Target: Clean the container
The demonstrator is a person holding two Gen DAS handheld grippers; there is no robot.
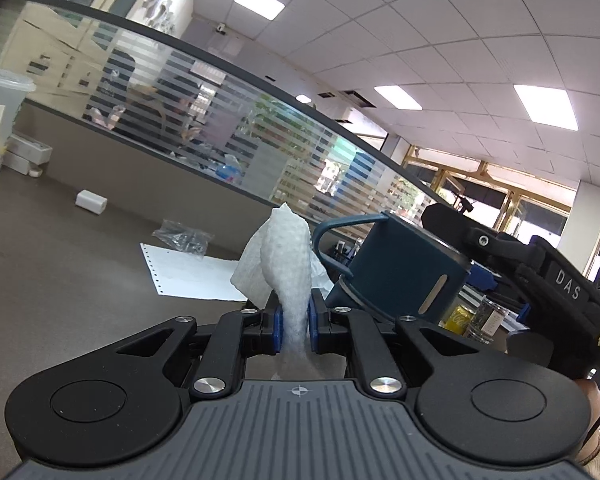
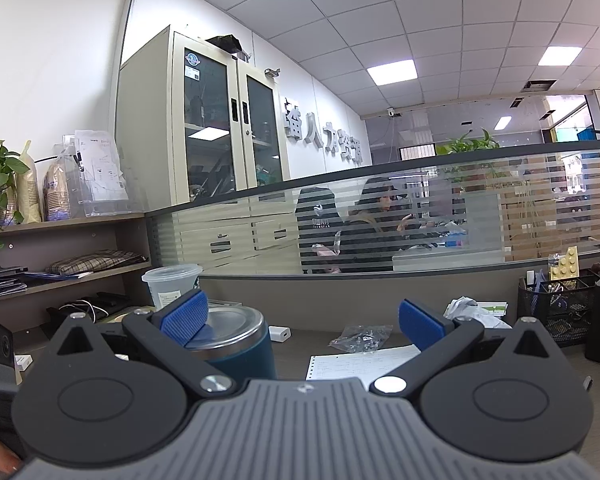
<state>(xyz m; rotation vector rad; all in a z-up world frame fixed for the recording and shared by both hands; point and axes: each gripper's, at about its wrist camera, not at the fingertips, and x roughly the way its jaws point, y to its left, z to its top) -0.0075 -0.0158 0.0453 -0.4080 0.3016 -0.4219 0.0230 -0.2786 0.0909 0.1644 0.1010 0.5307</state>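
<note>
My left gripper [image 1: 294,316] is shut on a crumpled white paper towel [image 1: 286,252], which stands up between its blue pads. Just right of the towel a dark blue mug [image 1: 396,268] with a handle and a steel rim rests on the brown desk [image 1: 60,280]. In the right wrist view that mug [image 2: 244,344] is low on the left. My right gripper [image 2: 302,312] is open wide, its left blue pad [image 2: 184,316] over the mug's rim and its right pad far from the mug. Nothing is clamped between them.
A white perforated sheet [image 2: 364,360] and a clear bag of small parts [image 2: 360,338] lie on the desk. A plastic cup [image 2: 172,284] stands behind the mug, a mesh organiser [image 2: 556,308] at right. A striped glass partition [image 2: 420,220] borders the desk, with people behind it.
</note>
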